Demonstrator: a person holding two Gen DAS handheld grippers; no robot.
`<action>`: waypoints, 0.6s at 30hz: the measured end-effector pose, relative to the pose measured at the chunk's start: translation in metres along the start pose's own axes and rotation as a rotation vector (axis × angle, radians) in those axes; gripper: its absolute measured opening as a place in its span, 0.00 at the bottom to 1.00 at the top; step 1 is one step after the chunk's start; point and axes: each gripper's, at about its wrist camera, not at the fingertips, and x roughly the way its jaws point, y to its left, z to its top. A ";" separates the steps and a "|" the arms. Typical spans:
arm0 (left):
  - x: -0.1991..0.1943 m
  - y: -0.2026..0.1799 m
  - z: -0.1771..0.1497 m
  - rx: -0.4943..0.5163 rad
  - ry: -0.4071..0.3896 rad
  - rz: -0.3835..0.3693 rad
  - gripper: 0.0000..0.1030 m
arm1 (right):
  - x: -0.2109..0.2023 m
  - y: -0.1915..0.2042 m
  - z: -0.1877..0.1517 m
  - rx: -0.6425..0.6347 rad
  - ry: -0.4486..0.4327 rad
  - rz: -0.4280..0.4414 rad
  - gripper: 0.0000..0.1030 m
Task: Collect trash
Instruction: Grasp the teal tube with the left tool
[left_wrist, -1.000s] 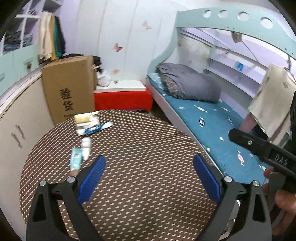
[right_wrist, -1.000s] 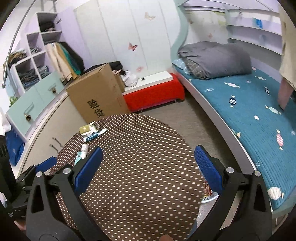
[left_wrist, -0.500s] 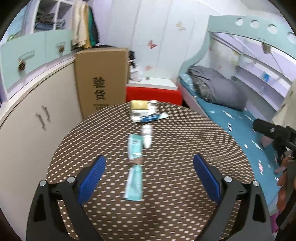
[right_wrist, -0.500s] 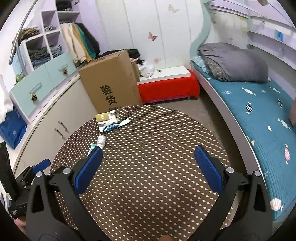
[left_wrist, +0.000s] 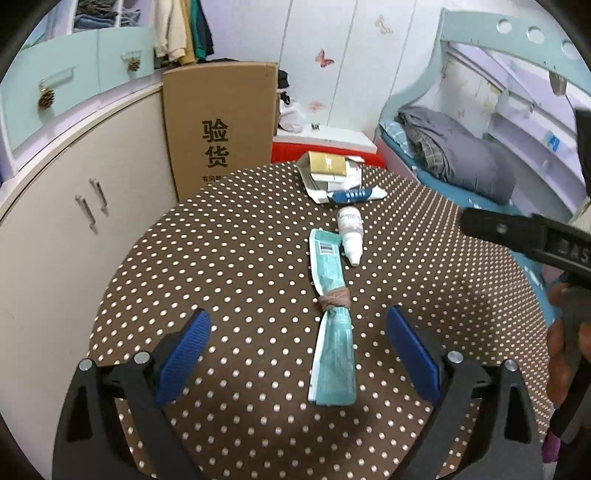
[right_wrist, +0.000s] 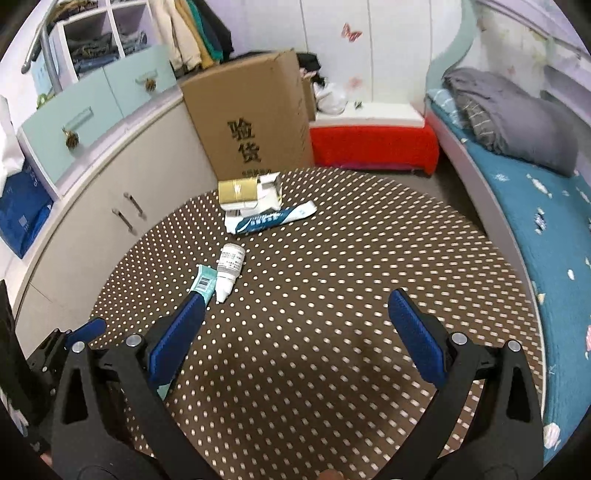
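Left gripper jaws spread above teal tube on dotted tabletop; right gripper jaws spread, empty; bottle touches tube.

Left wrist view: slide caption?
Open left gripper lined up over a teal tube on the dotted table.

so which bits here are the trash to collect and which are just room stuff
Trash on the table:
- teal tube, pinched by a band
- small white bottle
- blue and white wrapper
- gold and white boxes

Just lying about:
- cardboard box
- red bench
- grey blanket
- hanging clothes
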 end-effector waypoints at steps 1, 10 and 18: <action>0.004 -0.001 0.001 0.007 0.005 0.003 0.91 | 0.010 0.002 0.001 -0.004 0.012 0.003 0.94; 0.042 -0.011 0.008 0.052 0.059 0.034 0.71 | 0.069 0.020 0.008 -0.005 0.064 0.051 0.94; 0.044 0.006 0.008 0.015 0.050 0.036 0.21 | 0.104 0.046 0.020 -0.053 0.080 0.089 0.61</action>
